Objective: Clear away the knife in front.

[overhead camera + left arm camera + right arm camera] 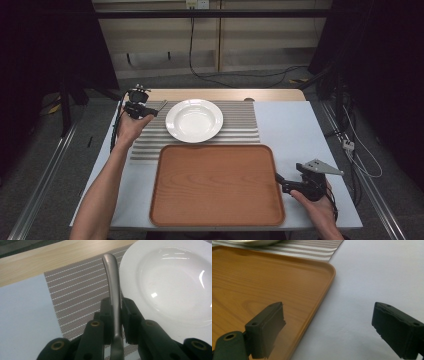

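Note:
A grey metal utensil [112, 282] is clamped by its handle in my left gripper [116, 312], the handle end sticking out past the jaws. In the high view that left gripper [150, 111] hovers over the left end of the striped placemat [240, 125], with the utensil [162, 105] pointing toward the white plate [194, 120]. The plate [170, 282] lies just right of the utensil. My right gripper [289, 175] is open at the right edge of the wooden tray [215, 185]. Nothing sits between the jaws of the right gripper [328, 327]; one jaw is over the tray [262, 277] and the other over the table.
The placemat [75, 290] lies on a pale blue table cover [295, 130] with a wooden table edge [225, 94] behind it. Cables run across the floor behind the table. The tray holds nothing.

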Tool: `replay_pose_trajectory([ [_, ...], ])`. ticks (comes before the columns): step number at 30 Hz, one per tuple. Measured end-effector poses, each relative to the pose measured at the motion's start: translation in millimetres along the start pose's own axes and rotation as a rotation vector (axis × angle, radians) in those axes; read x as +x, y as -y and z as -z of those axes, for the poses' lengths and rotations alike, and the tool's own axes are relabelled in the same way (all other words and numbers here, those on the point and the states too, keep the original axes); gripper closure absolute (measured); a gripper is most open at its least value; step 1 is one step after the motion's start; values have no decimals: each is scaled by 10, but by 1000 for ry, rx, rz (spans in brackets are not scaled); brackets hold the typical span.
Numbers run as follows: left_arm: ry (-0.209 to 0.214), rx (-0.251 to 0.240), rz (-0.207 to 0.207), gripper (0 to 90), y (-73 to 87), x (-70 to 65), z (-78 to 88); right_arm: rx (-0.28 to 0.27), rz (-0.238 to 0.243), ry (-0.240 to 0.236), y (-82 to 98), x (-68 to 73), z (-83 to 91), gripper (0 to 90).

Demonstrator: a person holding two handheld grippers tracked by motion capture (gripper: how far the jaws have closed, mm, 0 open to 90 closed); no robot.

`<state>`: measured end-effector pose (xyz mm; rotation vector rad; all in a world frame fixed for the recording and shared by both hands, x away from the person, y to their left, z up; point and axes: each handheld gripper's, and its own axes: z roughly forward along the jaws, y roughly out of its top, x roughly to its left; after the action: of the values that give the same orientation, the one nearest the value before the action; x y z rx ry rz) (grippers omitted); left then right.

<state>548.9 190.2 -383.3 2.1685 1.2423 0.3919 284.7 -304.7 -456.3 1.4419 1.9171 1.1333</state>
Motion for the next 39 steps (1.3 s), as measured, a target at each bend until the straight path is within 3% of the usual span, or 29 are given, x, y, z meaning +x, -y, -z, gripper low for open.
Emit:
replay_pose_trajectory([
  [3, 4, -29, 13, 799, 13, -40, 44, -1, 2, 0, 1, 1, 9, 106],
  [10, 19, -49, -16, 799, 41, -189, 167, -1, 3, -1, 0, 2, 7, 106],
  [11, 23, -36, -45, 798, 39, -205, 185, -1, 3, 0, 0, 2, 6, 106],
  [14, 23, -45, -64, 799, 48, -289, 222, -1, 2, -1, -1, 2, 3, 106],
  [23, 46, -62, -74, 798, 103, -462, 324, -1, 4, -2, -1, 7, 9, 106],
  [24, 50, -71, -60, 798, 115, -488, 326, -1, 4, -3, -1, 10, 9, 106],
  [39, 70, -76, -128, 798, 298, -854, 467, 0, 6, -5, -4, 25, 4, 106],
])
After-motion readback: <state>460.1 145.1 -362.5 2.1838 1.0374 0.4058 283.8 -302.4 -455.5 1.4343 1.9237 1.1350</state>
